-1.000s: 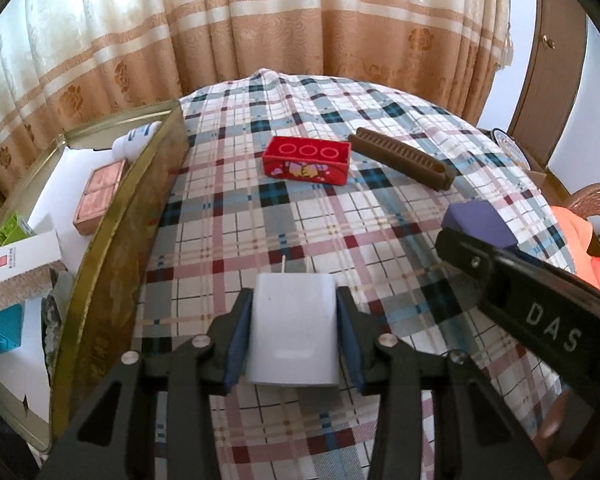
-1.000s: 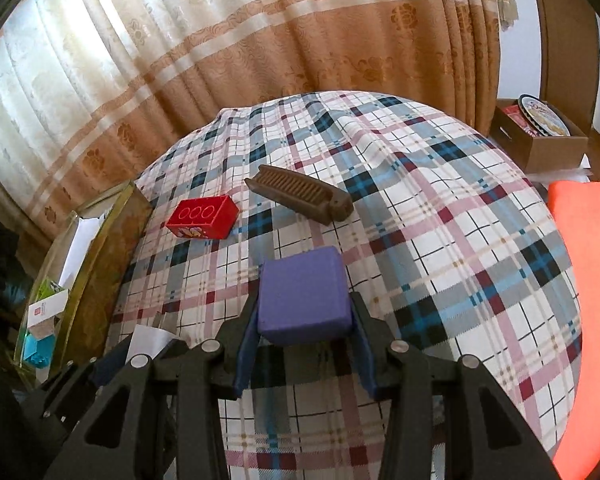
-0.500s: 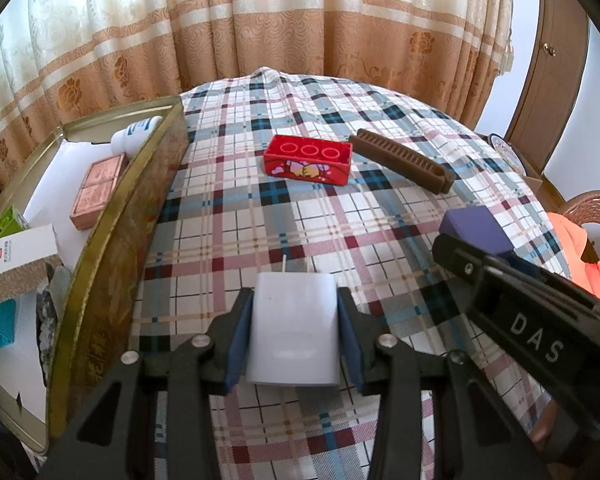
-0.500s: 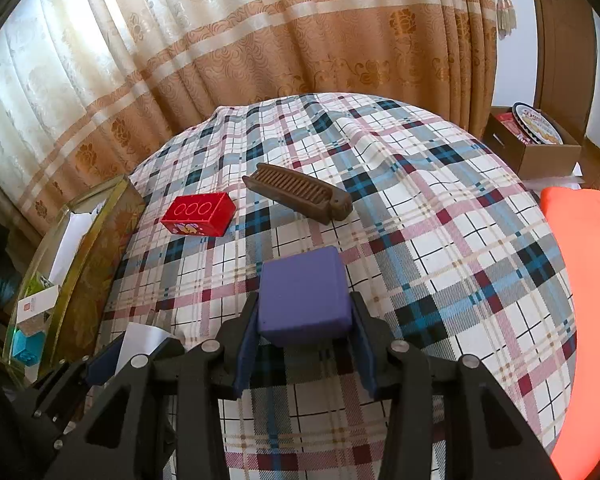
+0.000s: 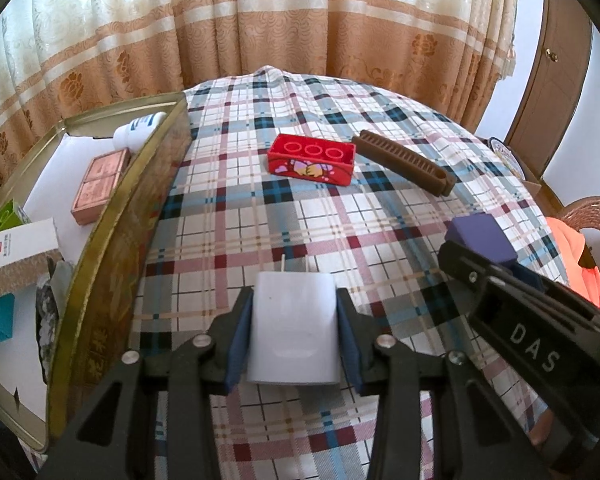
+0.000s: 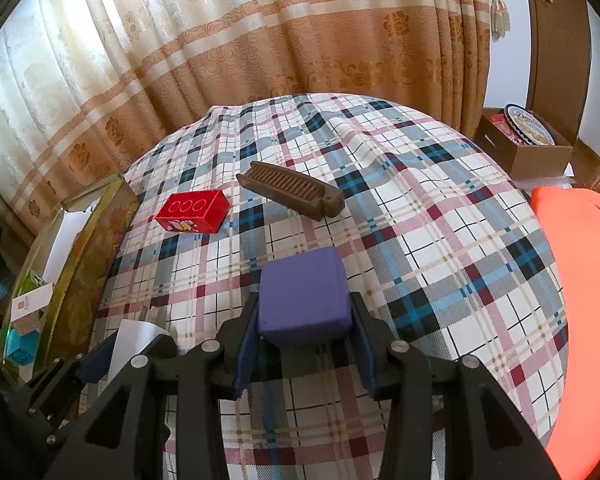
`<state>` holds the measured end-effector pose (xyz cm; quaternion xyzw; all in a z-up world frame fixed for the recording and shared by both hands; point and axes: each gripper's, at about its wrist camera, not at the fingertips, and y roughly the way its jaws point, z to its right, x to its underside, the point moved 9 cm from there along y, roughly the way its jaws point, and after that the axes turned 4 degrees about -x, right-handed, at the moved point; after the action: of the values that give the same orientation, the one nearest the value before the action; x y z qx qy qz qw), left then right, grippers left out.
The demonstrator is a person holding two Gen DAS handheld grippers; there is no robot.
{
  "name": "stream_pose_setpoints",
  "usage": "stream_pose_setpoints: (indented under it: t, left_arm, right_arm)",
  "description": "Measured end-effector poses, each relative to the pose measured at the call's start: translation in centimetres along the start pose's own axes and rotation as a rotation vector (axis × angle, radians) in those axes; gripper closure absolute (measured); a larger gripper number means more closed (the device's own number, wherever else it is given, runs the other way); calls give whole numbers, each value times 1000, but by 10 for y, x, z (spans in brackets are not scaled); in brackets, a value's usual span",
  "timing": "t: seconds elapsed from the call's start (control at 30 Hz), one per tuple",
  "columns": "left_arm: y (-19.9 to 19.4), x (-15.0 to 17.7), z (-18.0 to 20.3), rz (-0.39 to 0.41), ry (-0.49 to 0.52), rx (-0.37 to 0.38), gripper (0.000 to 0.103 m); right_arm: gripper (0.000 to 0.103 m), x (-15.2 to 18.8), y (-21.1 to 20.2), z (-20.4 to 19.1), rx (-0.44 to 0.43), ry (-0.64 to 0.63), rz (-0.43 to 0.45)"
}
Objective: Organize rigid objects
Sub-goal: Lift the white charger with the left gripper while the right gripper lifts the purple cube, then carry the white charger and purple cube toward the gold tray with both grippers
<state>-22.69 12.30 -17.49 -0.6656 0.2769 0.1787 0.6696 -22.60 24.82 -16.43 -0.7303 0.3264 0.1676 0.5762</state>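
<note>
My left fingers pinch the white plug | right fingers pinch the purple block | gold tray wall close left | red brick, brown comb ahead on bench

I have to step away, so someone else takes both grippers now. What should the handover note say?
Left gripper: shut on the white charger, prongs forward.
Right gripper: shut on the purple block.
On the plaid cloth: red brick and brown comb, side by side.
Gold tin at left already holds boxes and a bottle.
Left: probably both held items, brick and comb into the tin.
</note>
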Motion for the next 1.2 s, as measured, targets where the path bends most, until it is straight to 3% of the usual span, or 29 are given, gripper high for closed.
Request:
stream_pose_setpoints:
  t: [0.4,0.73,0.97,1.2]
  left_arm:
    - [-2,4,-6,-15,-21,-9,63]
    - [-24,1,-14,28,-29,2,63]
    - [-39,-7,-26,47,-45,5,63]
    - [-45,-10,-42,66,-56,-25,63]
  right_arm:
    - [58,5,-2,0,14,-1,-10]
    - [58,13,-11,5,13,19,-2]
    - [58,27,-22,-7,13,-19,23]
    - [58,13,-37,-29,-9,-54,68]
